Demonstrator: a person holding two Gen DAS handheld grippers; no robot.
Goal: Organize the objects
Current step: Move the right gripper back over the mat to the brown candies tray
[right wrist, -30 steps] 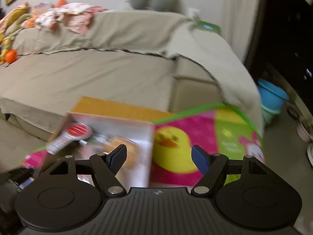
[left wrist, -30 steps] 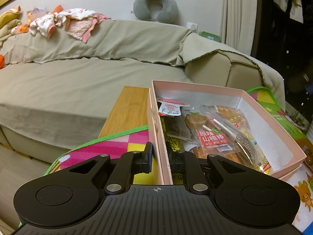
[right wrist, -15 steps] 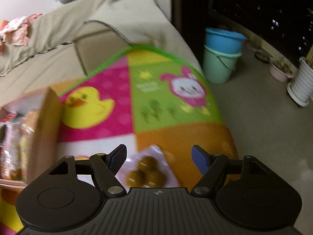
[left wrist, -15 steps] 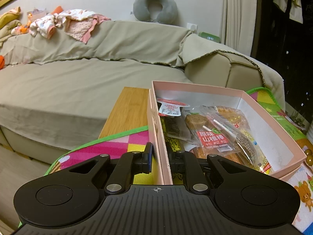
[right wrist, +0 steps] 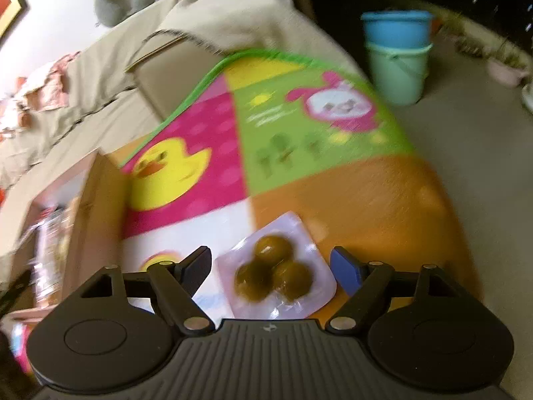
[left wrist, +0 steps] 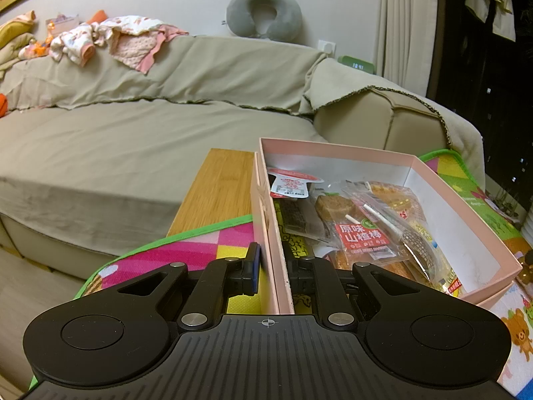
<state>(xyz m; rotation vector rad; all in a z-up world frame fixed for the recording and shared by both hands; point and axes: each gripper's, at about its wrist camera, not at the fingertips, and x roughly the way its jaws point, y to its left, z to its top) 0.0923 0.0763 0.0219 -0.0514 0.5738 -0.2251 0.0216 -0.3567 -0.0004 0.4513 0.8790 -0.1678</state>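
A pink cardboard box [left wrist: 336, 151] holds several wrapped snacks [left wrist: 361, 230] on a colourful play mat [left wrist: 186, 253]. My left gripper [left wrist: 271, 268] is shut on the box's near left wall, one finger outside and one inside. In the right wrist view the box [right wrist: 91, 206] is at the left. A clear packet with three brown balls [right wrist: 273, 271] lies on the mat [right wrist: 333, 180] between the fingers of my open right gripper [right wrist: 271, 268], which hovers around it.
A beige covered sofa [left wrist: 133, 140] runs behind the mat, with clothes [left wrist: 110, 40] and a grey neck pillow [left wrist: 263, 13] on its back. A wooden board [left wrist: 220, 186] lies beside the box. Stacked blue and green buckets [right wrist: 396, 56] stand on the floor to the right.
My right gripper swung right from the box and came down over the packet of brown balls, which now lies between its open fingers. The left gripper has not moved.
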